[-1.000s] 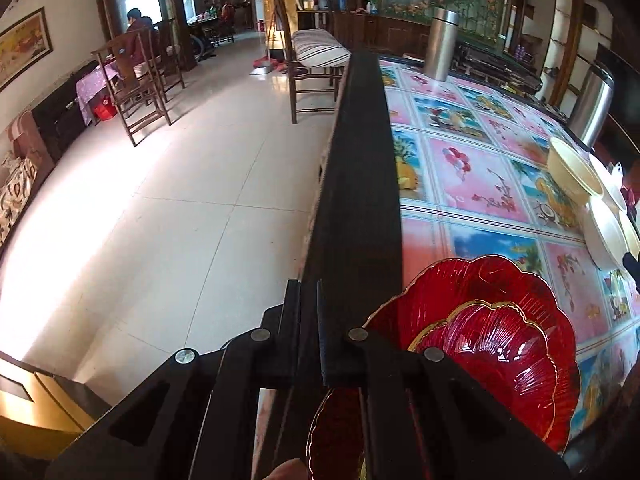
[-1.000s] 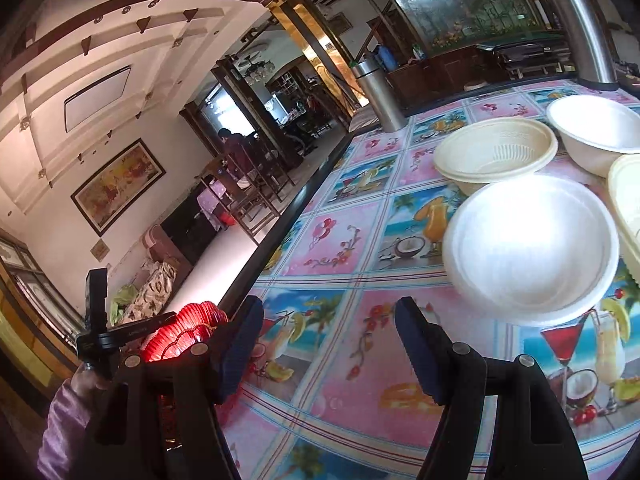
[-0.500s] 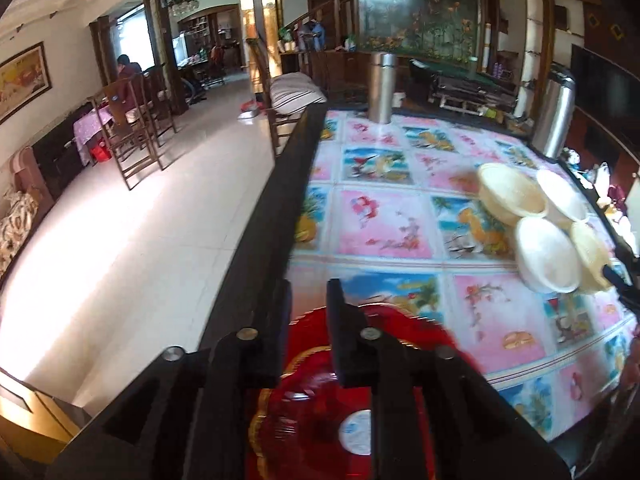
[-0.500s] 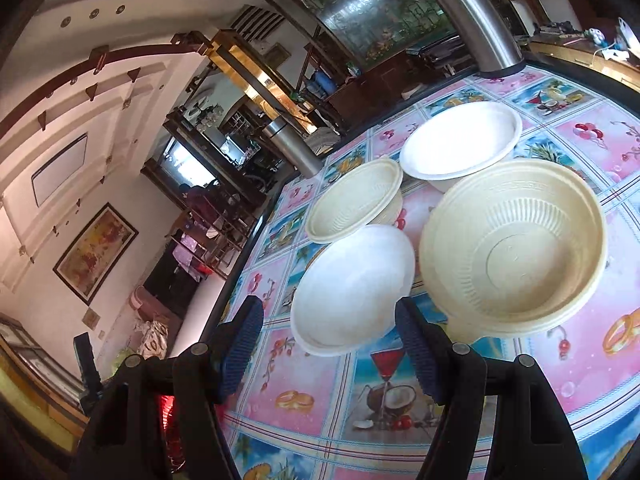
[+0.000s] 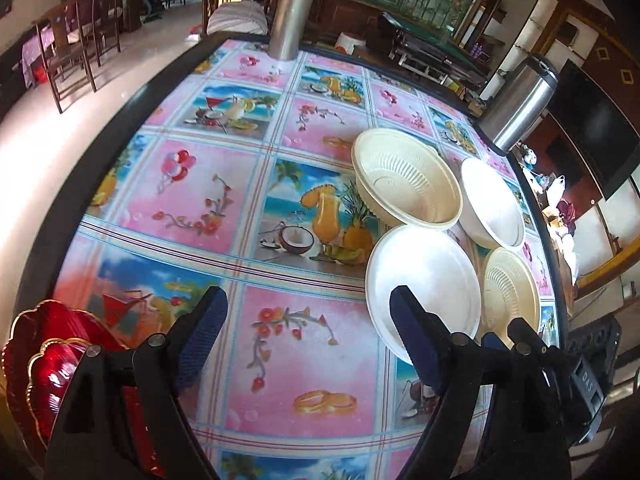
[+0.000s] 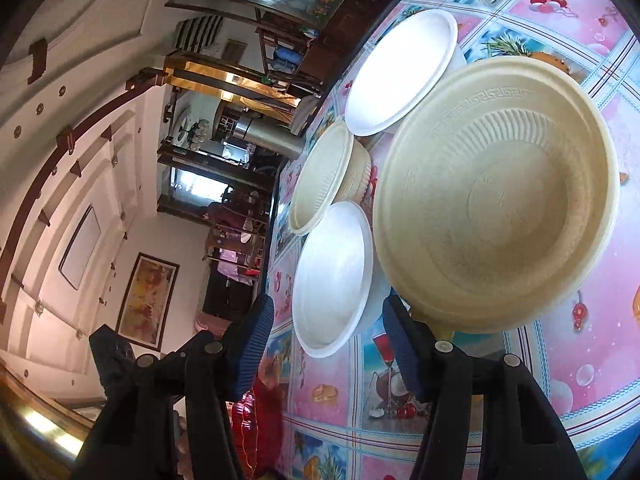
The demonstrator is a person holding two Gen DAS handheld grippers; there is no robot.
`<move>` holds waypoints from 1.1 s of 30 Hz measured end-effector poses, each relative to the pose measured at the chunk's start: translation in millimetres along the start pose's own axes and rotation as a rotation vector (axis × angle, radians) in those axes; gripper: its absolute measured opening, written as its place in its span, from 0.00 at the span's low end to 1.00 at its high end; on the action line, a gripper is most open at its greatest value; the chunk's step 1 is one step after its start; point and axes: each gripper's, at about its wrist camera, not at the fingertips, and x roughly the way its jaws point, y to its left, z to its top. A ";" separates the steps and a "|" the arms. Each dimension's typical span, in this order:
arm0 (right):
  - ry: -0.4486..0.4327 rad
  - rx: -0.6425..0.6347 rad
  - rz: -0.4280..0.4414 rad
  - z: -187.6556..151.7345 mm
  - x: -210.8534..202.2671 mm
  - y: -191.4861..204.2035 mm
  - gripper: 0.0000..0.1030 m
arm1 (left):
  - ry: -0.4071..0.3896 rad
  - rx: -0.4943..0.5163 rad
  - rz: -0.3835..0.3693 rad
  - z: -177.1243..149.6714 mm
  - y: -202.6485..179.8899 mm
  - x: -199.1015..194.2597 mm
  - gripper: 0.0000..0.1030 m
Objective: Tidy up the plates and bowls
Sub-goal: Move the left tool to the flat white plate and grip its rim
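Observation:
Red scalloped plates [image 5: 44,364] lie stacked at the table's near left corner, beside my open, empty left gripper [image 5: 308,336]; they also show in the right wrist view [image 6: 256,424]. Several bowls cluster on the right: a near white bowl [image 5: 424,288], a ribbed cream bowl [image 5: 404,178], a far white bowl [image 5: 492,204] and a near cream bowl [image 5: 510,292]. My right gripper [image 6: 328,336] is open and empty, tilted, its jaws either side of the near white bowl's [image 6: 332,280] edge, with the big cream bowl [image 6: 496,196] by its right finger.
The table wears a pink pictured cloth [image 5: 224,188] with a dark rim [image 5: 100,136]. Two steel flasks stand at the far edge [image 5: 290,20] and far right [image 5: 520,104]. Chairs [image 5: 68,48] stand on the tiled floor to the left.
My left gripper has let go of the red plate, opened and swung right over the table. My right gripper has moved in close to the bowls and rolled sideways.

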 end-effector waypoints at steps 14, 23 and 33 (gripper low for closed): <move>0.009 -0.066 -0.052 -2.5 18.3 13.4 0.55 | 0.164 -0.049 -0.071 12.7 -16.5 47.1 0.81; 0.010 -0.012 -0.059 -0.5 29.0 0.5 0.55 | 0.215 -0.059 -0.184 9.0 -27.5 58.1 0.81; -0.019 0.014 -0.045 1.1 32.4 -11.1 0.40 | 0.188 -0.029 -0.199 10.8 -32.1 61.2 0.59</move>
